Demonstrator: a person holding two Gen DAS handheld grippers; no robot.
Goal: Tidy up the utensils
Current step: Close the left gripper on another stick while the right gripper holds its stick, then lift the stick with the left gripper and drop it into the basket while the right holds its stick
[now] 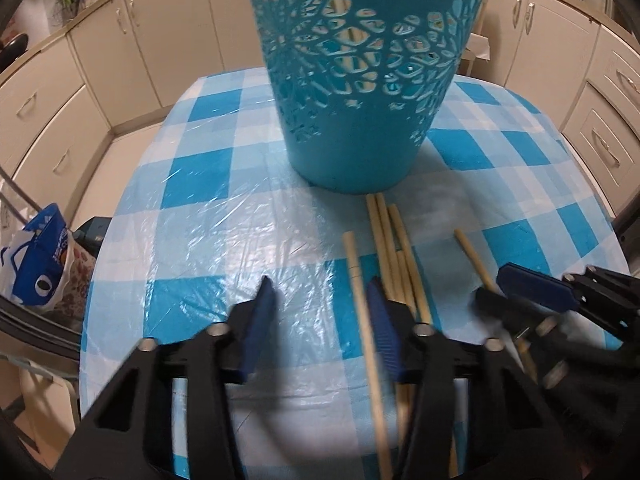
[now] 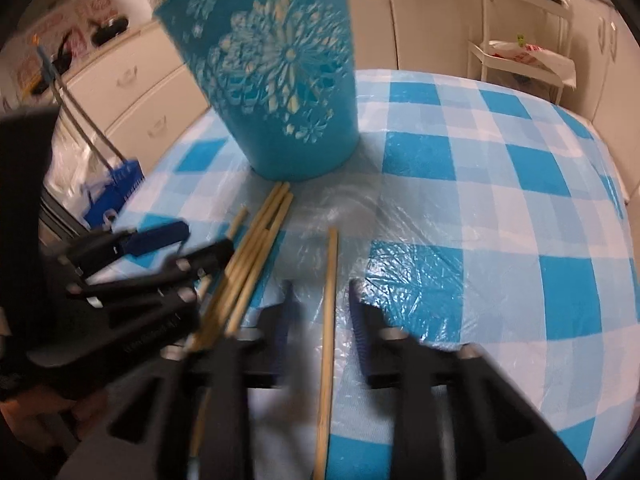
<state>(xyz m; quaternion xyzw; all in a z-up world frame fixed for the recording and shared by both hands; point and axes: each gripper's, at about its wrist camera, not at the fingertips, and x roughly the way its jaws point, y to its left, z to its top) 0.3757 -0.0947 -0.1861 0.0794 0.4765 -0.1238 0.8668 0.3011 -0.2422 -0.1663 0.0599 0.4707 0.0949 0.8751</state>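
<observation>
Round table [image 1: 192,216] under blue-white checked cloth with clear plastic cover, cream kitchen cabinets [image 1: 48,112] all around. Teal cut-out utensil holder [image 1: 360,80] stands upright mid-table; pale wooden sticks show through its holes, so some chopsticks are already inside, count unclear.

Loose wooden chopsticks [image 1: 394,240] lie on the cloth just in front of the holder's base: a tight bundle with tips near touching the base, one single chopstick [image 1: 354,276] just left of the bundle, another lone chopstick [image 2: 330,300] apart to the right.

Left gripper [image 1: 322,300] tilted steeply down at the table, jaws partly apart. The single chopstick runs between its blue pads, close against the right pad; blurred, can't tell if it's pinched. The bundle passes under the right finger.

Right gripper [image 2: 320,300] also angled down, just beside the left one, jaws partly apart. The lone chopstick lies lengthwise in the gap, pads clear of it on both sides, not gripped.

Blue-white bag [image 1: 36,264] off the table's left edge, white wire rack [image 2: 520,52] far right.
</observation>
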